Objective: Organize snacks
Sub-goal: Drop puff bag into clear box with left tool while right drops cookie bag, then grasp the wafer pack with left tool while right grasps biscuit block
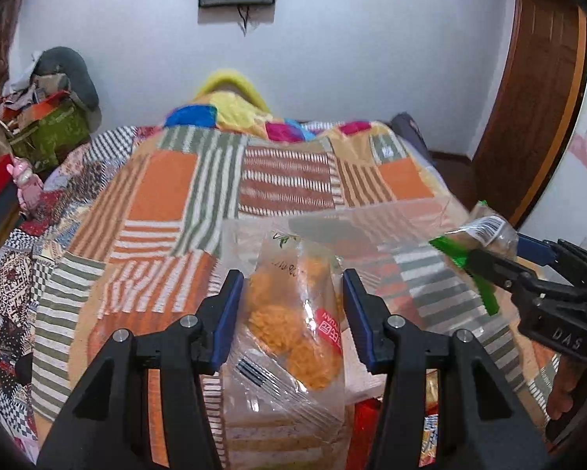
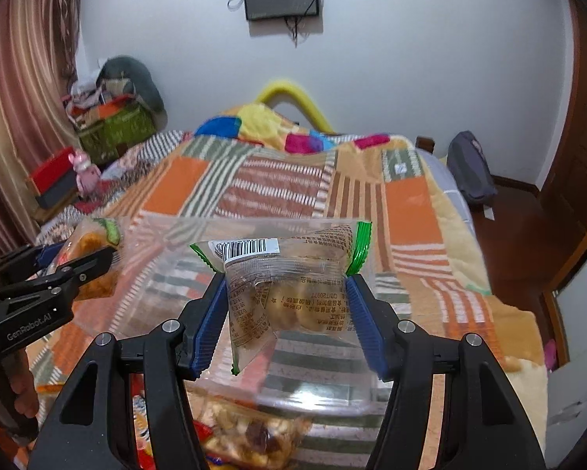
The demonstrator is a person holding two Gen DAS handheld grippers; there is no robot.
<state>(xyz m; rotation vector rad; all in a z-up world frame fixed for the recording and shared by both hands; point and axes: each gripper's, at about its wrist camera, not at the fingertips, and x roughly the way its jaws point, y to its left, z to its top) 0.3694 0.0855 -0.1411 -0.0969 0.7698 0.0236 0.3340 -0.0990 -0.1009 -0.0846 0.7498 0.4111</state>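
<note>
Both grippers up over the bed w/ a packet each. Left gripper (image 1: 289, 313) has its jaws about halfway in, pads pressing the sides of the orange snack bag (image 1: 293, 337), which looks held. Right gripper (image 2: 285, 313) same story: jaws partly closed on the biscuit pack (image 2: 281, 286), clear film w/ green edges, barcode up top, pinched at both sides.

Clear tub (image 2: 254, 313) sits on the quilt (image 2: 407, 199) right under and ahead of the biscuit pack; in the left view the orange bag hangs at its near left corner. More packets lie below near the cams, incl. a mixed-nut bag (image 2: 250, 434).

Risks, as I read it:
- Film is slick and puffy. A side squeeze on an air-filled pack can let it squirt out, esp. if tilted on the way down.
- Squeeze harder and the biscuits prob crack.
- The tub is light, see-through, on soft bedding. A nudge from a finger tip could tip or slide it, and its rim is hard to judge.
- Both grippers head for the same tub, close together, and could clash over the opening.
- Let go too high and a pack may bounce off the rim onto the quilt.
</note>
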